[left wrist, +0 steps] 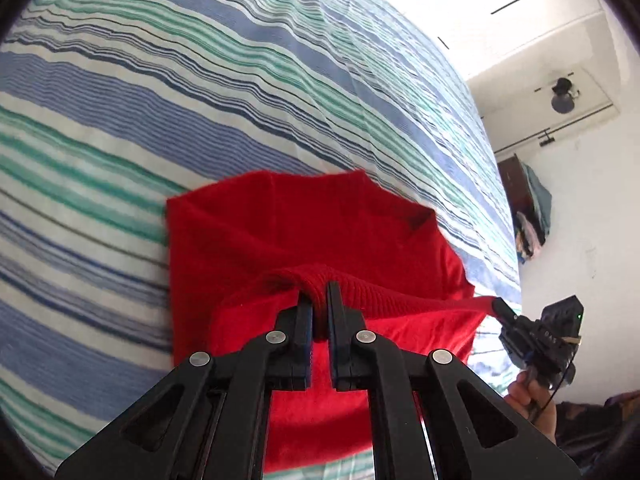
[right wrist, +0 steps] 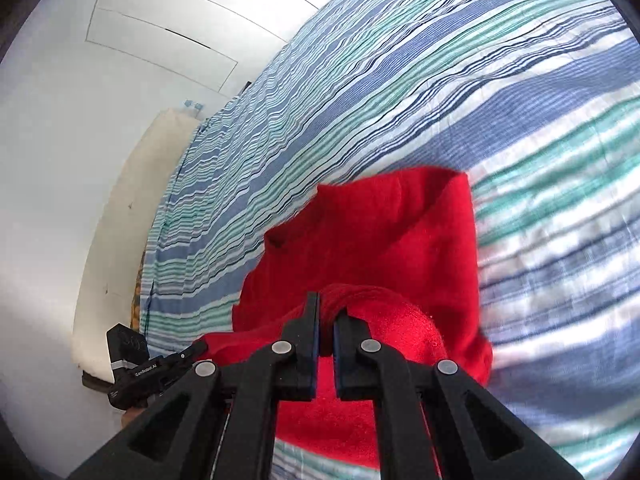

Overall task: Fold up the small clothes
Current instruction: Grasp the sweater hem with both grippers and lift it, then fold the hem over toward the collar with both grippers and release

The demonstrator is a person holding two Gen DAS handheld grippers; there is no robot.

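A small red knit garment (left wrist: 304,216) lies partly on the striped bedsheet (left wrist: 160,80), its near edge lifted. My left gripper (left wrist: 319,294) is shut on the ribbed red hem, which bunches between its pads. In the same view the other gripper (left wrist: 502,308) pinches the hem's far end at the right, held by a hand (left wrist: 532,396). In the right wrist view my right gripper (right wrist: 327,308) is shut on the red garment (right wrist: 392,232), and the left gripper (right wrist: 196,350) grips the stretched hem at lower left.
The blue, green and white striped bedsheet (right wrist: 440,80) fills most of both views. White wall and cupboard panels (right wrist: 120,40) stand beyond the bed's edge. A pile of clothes (left wrist: 532,216) rests by the wall at the right in the left wrist view.
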